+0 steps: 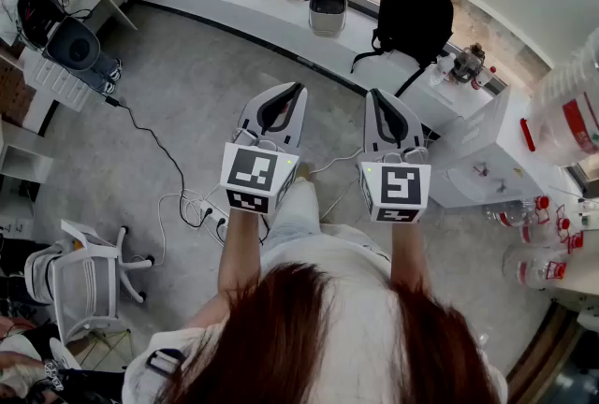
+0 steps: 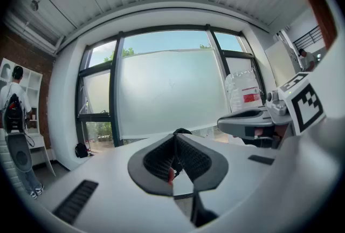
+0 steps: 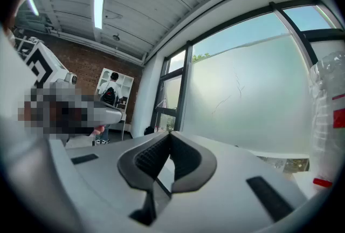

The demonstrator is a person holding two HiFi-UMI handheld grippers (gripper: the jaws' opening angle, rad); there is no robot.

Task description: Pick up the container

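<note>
The container is a large clear plastic jug with a red label [image 1: 573, 112], standing at the far right edge of the head view beyond a white table. It also shows in the left gripper view as the jug [image 2: 243, 89] and at the right edge of the right gripper view as the jug [image 3: 330, 118]. My left gripper [image 1: 299, 87] and right gripper [image 1: 373, 94] are held side by side in front of the person, level, over the floor and well left of the jug. Both pairs of jaws are shut with nothing between them, left gripper [image 2: 175, 137], right gripper [image 3: 170, 135].
A white table [image 1: 487, 145] stands right of the grippers, with a black backpack [image 1: 412, 14] and a grey bin [image 1: 328, 9] along the window ledge. Smaller red-capped bottles [image 1: 538, 266] lie at right. Cables [image 1: 192, 206] and a white chair [image 1: 84, 276] are at left.
</note>
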